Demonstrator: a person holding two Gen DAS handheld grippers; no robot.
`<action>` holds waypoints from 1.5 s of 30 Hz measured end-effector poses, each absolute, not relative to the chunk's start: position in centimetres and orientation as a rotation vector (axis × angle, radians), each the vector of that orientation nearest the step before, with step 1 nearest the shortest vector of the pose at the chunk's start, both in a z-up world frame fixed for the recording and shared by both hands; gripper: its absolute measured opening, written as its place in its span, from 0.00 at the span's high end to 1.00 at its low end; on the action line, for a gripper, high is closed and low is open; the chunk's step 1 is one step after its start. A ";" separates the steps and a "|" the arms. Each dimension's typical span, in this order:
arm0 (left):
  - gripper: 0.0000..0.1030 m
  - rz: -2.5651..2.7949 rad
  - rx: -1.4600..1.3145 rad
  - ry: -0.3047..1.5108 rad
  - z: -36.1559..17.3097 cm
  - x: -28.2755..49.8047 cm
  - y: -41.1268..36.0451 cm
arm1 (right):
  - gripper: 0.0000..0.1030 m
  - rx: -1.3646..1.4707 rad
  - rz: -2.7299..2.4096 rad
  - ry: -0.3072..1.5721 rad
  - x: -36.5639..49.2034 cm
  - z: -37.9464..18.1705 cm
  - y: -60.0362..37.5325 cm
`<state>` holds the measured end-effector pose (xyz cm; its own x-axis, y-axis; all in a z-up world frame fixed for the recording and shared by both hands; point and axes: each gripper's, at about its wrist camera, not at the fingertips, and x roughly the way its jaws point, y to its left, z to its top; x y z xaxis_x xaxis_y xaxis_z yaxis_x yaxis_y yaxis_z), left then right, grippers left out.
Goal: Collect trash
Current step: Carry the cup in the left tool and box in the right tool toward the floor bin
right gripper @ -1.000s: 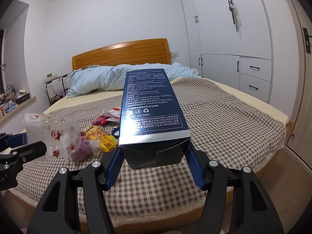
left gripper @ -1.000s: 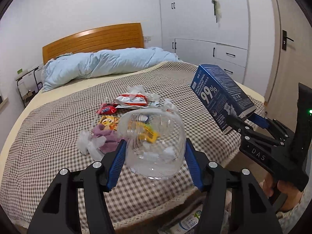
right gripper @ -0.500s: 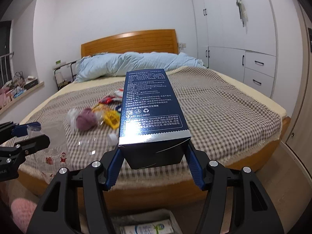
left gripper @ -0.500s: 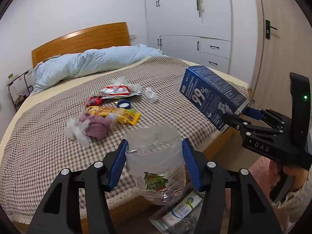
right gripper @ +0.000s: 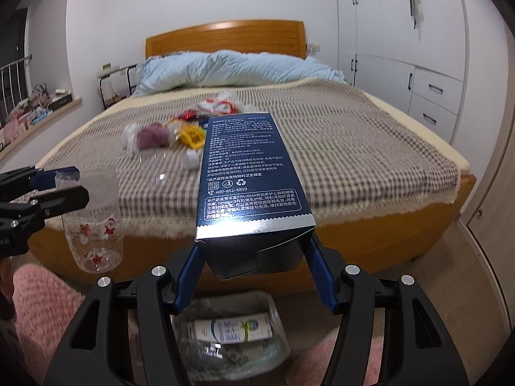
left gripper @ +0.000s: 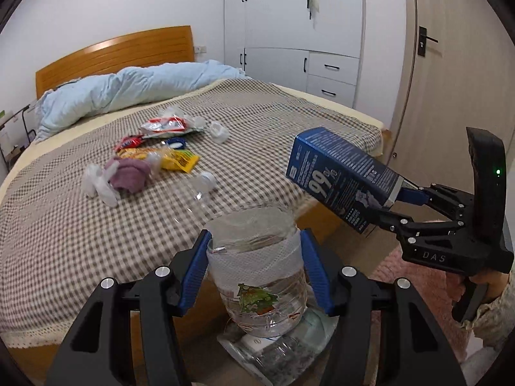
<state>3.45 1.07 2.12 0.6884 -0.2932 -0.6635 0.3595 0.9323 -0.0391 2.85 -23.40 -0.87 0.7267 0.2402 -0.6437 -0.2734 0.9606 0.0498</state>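
- Left gripper [left gripper: 256,268] is clamped on the clear plastic jar [left gripper: 257,270], hanging right above the bin [left gripper: 257,353] on the floor.
- Right gripper [right gripper: 254,273] pinches the blue box [right gripper: 251,177] by its end, over that same bin.
- Neither is dropped yet; wrappers [left gripper: 161,157] and a purple cloth [left gripper: 128,177] on the bed [left gripper: 289,122] await collection.

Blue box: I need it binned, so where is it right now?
The blue box is clamped in the right gripper, off the foot of the bed, above the clear bin on the floor.
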 end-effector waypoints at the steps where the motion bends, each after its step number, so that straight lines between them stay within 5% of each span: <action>1: 0.47 -0.371 0.095 0.731 1.8 3.2 0.9 | 0.43 -0.054 0.285 0.716 2.6 -1.2 -23.4; 45: 0.47 -0.480 0.092 0.956 -13.2 1.2 -2.7 | 0.43 -0.168 0.317 1.238 2.6 -16.3 -23.6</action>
<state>1.19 -2.66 -13.17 0.4806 -0.3529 -0.8028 0.4324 0.8918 -0.1331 2.61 -23.56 -16.27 0.2906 0.1462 -0.9456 -0.3270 0.9439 0.0454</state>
